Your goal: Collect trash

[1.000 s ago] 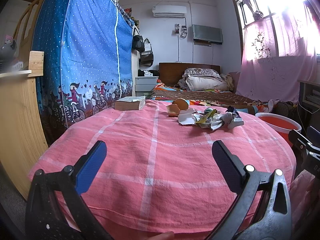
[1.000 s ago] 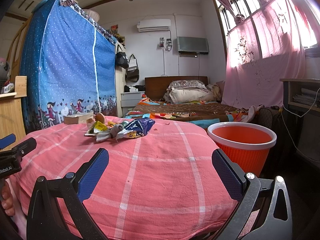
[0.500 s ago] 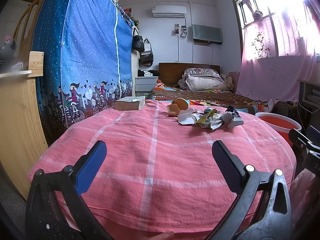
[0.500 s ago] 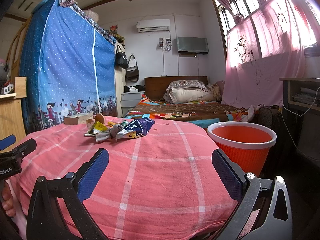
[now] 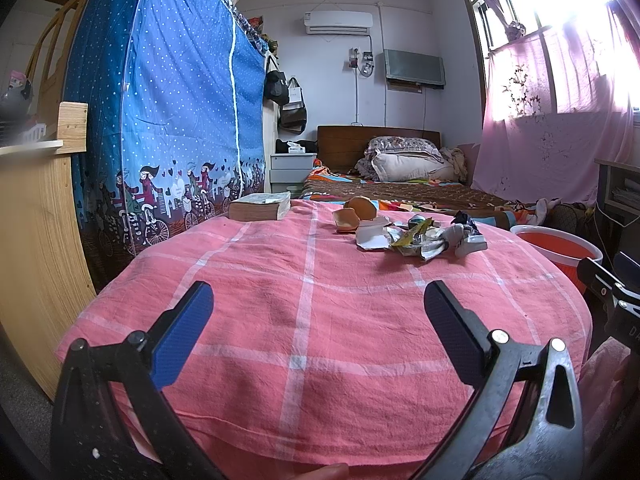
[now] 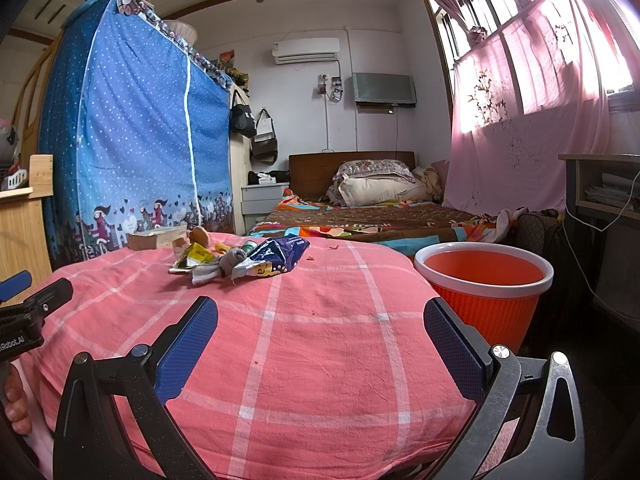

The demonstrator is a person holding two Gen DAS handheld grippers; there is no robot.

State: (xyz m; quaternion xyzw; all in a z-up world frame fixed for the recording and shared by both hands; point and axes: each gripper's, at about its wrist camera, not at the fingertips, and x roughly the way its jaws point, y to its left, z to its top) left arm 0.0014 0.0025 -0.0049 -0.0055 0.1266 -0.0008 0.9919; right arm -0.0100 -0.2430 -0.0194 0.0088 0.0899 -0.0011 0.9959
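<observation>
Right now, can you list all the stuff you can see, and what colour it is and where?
table cloth: one, pink with white checks, covering the table in front
trash pile: one heap of wrappers and scraps, mixed colours, far part of the cloth
purple wrapper: one, purple, right end of the pile
peels: a few, orange-brown, left of the pile
book: one, tan, far left of the cloth
bin: one, orange with white rim, right of the table
curtain: one, blue with dots, left side
bed: one, brown cover, back of room
air conditioner: one, white, back wall
left gripper: one, black with blue pads, open, empty
right gripper: one, black with blue pads, open, empty
</observation>
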